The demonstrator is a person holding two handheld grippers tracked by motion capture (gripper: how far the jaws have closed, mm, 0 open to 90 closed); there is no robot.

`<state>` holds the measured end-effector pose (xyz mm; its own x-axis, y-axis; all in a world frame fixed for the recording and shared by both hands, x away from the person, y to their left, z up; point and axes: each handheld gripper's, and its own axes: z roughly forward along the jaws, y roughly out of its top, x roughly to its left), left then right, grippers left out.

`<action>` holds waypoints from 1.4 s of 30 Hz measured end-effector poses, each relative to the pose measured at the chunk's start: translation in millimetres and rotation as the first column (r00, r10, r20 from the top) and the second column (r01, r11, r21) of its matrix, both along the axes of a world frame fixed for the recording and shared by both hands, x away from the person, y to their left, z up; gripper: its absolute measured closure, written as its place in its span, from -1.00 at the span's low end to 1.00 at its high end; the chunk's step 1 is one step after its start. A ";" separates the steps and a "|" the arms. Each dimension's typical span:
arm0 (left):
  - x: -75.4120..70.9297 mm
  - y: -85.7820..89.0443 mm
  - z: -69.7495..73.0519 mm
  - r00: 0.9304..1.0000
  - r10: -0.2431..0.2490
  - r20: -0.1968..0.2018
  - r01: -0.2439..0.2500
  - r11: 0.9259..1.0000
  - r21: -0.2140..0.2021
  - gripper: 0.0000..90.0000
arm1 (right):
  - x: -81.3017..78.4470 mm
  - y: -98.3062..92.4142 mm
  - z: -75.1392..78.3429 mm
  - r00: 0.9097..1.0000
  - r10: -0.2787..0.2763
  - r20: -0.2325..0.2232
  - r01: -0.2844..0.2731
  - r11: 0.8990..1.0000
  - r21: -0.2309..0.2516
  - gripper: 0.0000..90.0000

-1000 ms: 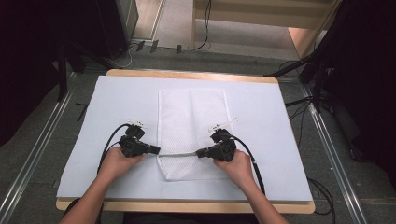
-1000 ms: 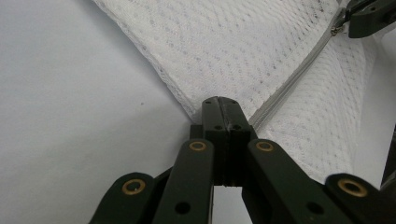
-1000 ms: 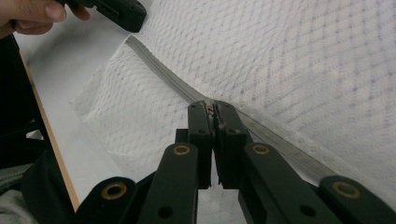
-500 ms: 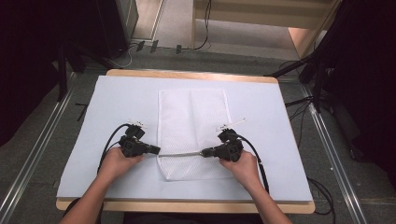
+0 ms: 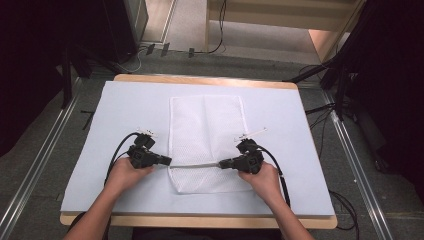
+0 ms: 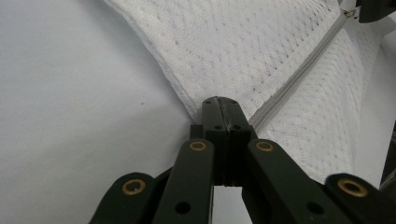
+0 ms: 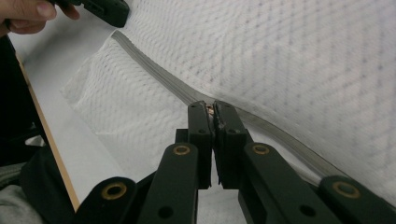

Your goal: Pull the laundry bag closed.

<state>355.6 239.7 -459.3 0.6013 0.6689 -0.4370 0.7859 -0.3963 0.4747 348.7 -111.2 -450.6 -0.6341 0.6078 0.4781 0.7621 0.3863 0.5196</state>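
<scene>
A white mesh bag lies flat in the middle of the pale mat, with a grey zipper running across near its front end. My left gripper is shut on the bag's left edge where the zipper ends. My right gripper is shut on the zipper line at the right side. The zipper stands taut and slightly raised between them. In the left gripper view the closed gripper pinches mesh beside the zipper. In the right gripper view the gripper clamps the zipper band.
The mat covers a wooden table whose front edge lies close behind my hands. Black cables trail from both grippers. Metal rails and dark equipment stand on the floor at either side.
My right gripper has shifted a little to the right along the zipper line. The left gripper has stayed where it was.
</scene>
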 end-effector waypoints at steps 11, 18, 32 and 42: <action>0.2 0.4 -0.1 1.000 -0.002 0.000 0.002 1.000 -0.002 1.00 | 1.5 -20.7 -3.2 0.999 -0.032 -0.012 0.032 0.999 0.010 0.97; 0.2 0.6 -0.2 1.000 -0.002 0.000 0.002 1.000 -0.002 1.00 | 0.2 -31.7 -0.7 0.999 -0.043 0.001 0.043 0.999 0.008 0.97; 0.5 0.9 -0.5 1.000 -0.002 -0.001 0.002 1.000 -0.007 1.00 | -0.6 -51.3 0.4 0.998 -0.068 0.006 0.068 0.998 0.017 0.97; 0.6 0.7 -0.3 1.000 -0.003 -0.001 0.003 1.000 -0.004 1.00 | -0.7 -59.1 1.5 0.997 -0.080 0.010 0.080 0.996 0.025 0.97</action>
<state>356.2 240.4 -459.6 0.6026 0.6655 -0.4405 0.7854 -0.3966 0.4752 348.0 -170.2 -449.1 -0.5891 0.6448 0.4870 0.7843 0.3109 0.5369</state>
